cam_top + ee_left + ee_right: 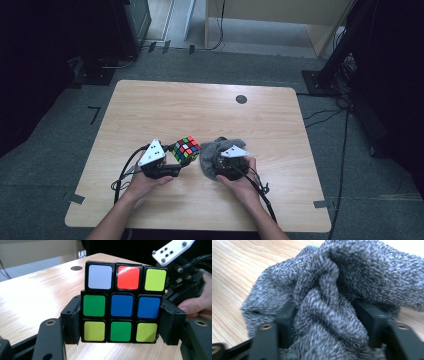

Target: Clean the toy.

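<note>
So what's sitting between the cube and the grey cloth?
Nothing: the high view shows a narrow bare strip of table between the cube and the grey cloth.

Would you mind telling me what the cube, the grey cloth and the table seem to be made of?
Cube: likely hard plastic, black body with glossy coloured stickers that catch the light. Grey cloth: soft knitted or terry-like fabric, speckled grey with a fuzzy, looped surface and loose folds. Table: pale wood or wood-look laminate, smooth with visible grain; which one cannot be told.
</note>
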`<act>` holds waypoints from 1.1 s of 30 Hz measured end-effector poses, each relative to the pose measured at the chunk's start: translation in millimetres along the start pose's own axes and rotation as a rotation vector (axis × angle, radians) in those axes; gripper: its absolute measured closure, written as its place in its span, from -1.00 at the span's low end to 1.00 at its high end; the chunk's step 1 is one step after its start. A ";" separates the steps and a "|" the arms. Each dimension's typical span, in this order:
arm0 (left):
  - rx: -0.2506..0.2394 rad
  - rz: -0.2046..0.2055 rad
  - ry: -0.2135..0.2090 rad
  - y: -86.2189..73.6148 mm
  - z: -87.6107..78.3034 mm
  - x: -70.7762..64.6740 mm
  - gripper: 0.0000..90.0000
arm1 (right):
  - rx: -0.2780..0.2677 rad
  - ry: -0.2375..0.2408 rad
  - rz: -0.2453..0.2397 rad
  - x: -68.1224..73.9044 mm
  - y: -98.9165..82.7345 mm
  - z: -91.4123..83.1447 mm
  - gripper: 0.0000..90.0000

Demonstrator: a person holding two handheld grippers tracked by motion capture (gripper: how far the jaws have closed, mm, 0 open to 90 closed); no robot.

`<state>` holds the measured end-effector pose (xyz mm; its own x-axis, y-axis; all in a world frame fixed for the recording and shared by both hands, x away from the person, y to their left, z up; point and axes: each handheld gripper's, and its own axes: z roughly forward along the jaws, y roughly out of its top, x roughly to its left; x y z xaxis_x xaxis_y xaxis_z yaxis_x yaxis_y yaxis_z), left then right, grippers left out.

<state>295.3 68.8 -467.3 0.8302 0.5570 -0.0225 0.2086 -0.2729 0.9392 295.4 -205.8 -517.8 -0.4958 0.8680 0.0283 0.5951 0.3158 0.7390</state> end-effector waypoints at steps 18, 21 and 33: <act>0.003 0.050 -0.035 -0.6 2.0 -7.0 -0.24 | -0.386 0.207 0.031 3.6 21.7 -70.0 0.70; 0.016 0.082 -0.053 -0.4 4.8 -13.1 -0.24 | -0.482 0.273 0.015 14.7 30.0 -90.6 0.69; 0.006 0.173 -0.114 4.2 3.5 -29.5 -0.24 | -0.411 0.306 0.013 15.7 25.8 -74.9 0.67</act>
<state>273.5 48.5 -463.9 0.9070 0.4090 0.1004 0.0604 -0.3622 0.9301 255.6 -212.7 -447.8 -0.6891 0.6996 0.1891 0.3350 0.0762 0.9391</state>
